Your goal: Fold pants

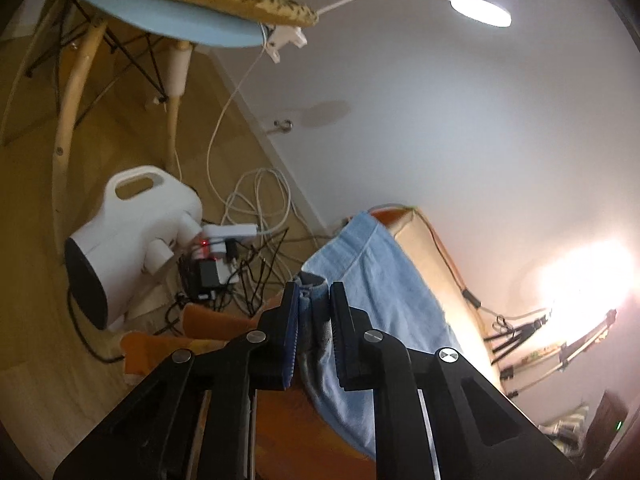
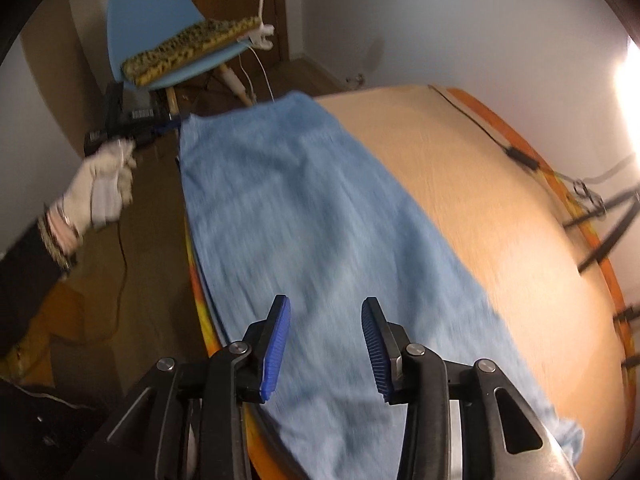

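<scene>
Light blue pants (image 2: 304,216) lie lengthwise along the left side of a round, cloth-covered table (image 2: 500,208). In the left wrist view my left gripper (image 1: 314,300) is shut on a bunched corner of the pants (image 1: 372,280) at the table's edge, with fabric pinched between the pads. The right wrist view shows my right gripper (image 2: 326,320) open above the near part of the pants, nothing between its blue pads. A gloved hand (image 2: 106,188) holds the left gripper (image 2: 132,128) at the pants' far left corner.
A blue chair (image 2: 160,28) with a yellow patterned cushion (image 2: 188,50) stands beyond the table. On the floor are a white appliance (image 1: 128,236), a power strip and tangled cables (image 1: 248,248). A lit lamp (image 1: 480,10) reaches from the chair. Tripod legs (image 2: 608,216) stand at the right.
</scene>
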Demonstrator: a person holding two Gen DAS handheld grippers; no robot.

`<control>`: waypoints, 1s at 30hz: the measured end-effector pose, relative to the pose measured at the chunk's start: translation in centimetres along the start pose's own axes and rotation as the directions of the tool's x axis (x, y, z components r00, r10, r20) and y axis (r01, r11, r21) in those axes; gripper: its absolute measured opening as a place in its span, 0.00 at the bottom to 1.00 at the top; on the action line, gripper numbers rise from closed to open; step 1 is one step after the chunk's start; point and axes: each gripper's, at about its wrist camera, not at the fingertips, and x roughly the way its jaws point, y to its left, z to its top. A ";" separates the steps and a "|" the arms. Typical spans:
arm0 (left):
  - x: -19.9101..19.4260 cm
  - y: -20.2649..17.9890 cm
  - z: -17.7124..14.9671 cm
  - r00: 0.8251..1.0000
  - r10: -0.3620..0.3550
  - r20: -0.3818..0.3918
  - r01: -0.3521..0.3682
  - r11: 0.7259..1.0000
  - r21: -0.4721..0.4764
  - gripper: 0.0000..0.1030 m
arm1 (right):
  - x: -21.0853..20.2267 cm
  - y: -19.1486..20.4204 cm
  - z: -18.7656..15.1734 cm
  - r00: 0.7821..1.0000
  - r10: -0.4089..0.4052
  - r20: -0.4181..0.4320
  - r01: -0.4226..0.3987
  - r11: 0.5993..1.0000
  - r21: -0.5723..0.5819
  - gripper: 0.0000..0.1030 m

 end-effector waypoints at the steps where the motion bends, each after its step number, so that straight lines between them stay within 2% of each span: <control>1: 0.1 0.3 0.0 1.000 0.000 -0.008 0.000 1.000 -0.012 0.13 | 0.1 0.2 1.0 1.000 0.009 0.008 -0.008 1.000 -0.006 0.38; 3: 0.3 0.8 -0.1 1.000 -0.014 -0.017 0.014 0.999 -0.037 0.20 | 0.5 0.6 2.8 1.000 0.027 0.016 -0.027 1.000 -0.014 0.38; 8: 0.8 0.8 -0.4 0.999 -0.028 -0.038 0.027 0.999 -0.038 0.20 | 1.9 2.3 6.4 0.998 0.052 0.018 -0.051 0.997 -0.057 0.39; 10: 0.8 0.5 -0.5 0.999 -0.040 -0.021 0.039 0.998 -0.042 0.20 | 2.4 2.8 7.6 0.998 0.060 0.017 -0.059 0.996 -0.068 0.39; 12: 0.8 -0.1 -0.5 0.999 -0.035 -0.007 0.035 0.999 -0.020 0.18 | 3.0 3.3 8.8 0.997 0.072 0.018 -0.071 0.995 -0.073 0.39; 15: 0.6 -1.9 -0.7 1.000 -0.014 0.009 0.014 0.996 0.089 0.13 | 3.8 3.9 10.2 0.996 0.093 0.017 -0.092 0.994 -0.063 0.39; 17: 0.3 -3.6 -0.9 0.999 -0.040 0.011 0.038 0.984 0.174 0.12 | 4.3 4.1 11.2 0.993 0.117 0.011 -0.117 0.992 -0.042 0.39; 19: 0.0 -5.7 -1.4 0.997 -0.072 -0.002 0.070 0.960 0.270 0.12 | 5.0 4.0 12.1 0.991 0.137 0.005 -0.136 0.991 -0.014 0.40; 21: -0.1 -7.5 -2.2 0.996 -0.084 -0.029 0.089 0.927 0.365 0.12 | 5.7 3.7 13.2 0.988 0.155 -0.002 -0.155 0.987 0.034 0.58; 23: 0.1 -9.2 -3.4 0.994 -0.088 -0.069 0.110 0.889 0.445 0.12 | 6.3 3.1 14.3 0.983 0.184 0.000 -0.183 0.980 0.083 0.65; 25: 0.4 -9.8 -4.2 0.992 -0.086 -0.092 0.120 0.874 0.472 0.11 | 7.0 2.7 15.8 0.975 0.222 0.003 -0.221 0.968 0.116 0.65; 28: 0.8 -10.2 -4.9 0.991 -0.089 -0.103 0.127 0.867 0.482 0.11 | 9.1 2.2 18.5 0.959 0.283 0.001 -0.280 0.945 0.171 0.68; 30: 0.9 -10.5 -5.2 0.989 -0.103 -0.110 0.144 0.867 0.478 0.11 | 11.5 1.9 20.3 0.939 0.344 -0.001 -0.334 0.911 0.243 0.68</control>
